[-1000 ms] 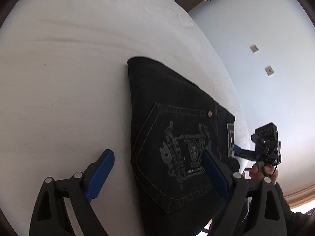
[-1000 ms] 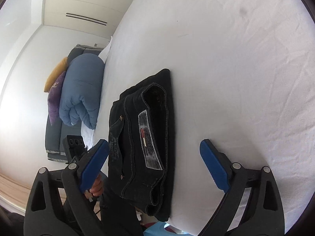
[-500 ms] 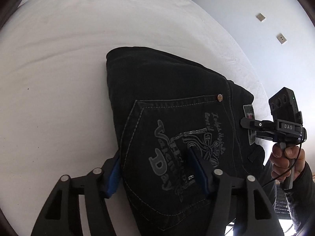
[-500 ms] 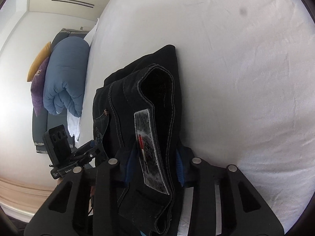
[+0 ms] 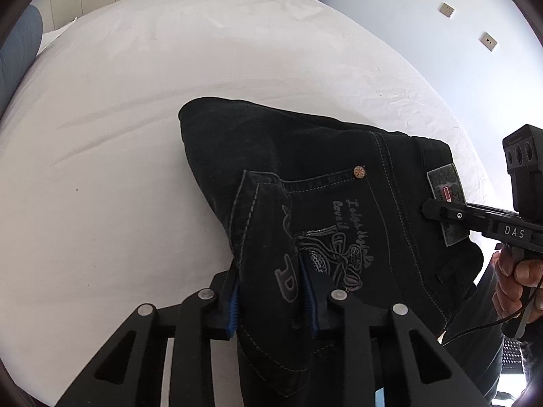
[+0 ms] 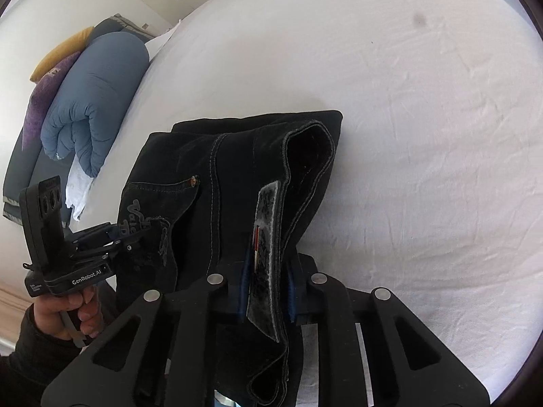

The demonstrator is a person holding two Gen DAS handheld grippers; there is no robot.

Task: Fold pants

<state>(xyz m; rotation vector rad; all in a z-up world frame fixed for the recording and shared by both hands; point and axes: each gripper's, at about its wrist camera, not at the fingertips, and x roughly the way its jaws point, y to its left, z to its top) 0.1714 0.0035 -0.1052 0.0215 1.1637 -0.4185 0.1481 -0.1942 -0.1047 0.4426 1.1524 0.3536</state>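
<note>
The folded black denim pants (image 5: 305, 176) looked heavy, soft and floppy; the left gripper (image 5: 271, 300) clamped the pocket edge, the right gripper (image 6: 266, 286) the waistband, both sound holds.

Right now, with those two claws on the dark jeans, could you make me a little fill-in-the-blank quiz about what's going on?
1. The left claw is shut on the jeans at the back ____, beside its printed design.
2. The right claw is shut on the waistband at the grey ____.
3. The jeans rest on a ____ bed sheet.
4. Beside the bed lies a rolled duvet coloured ____.

Missing words: pocket; patch; white; blue
</note>
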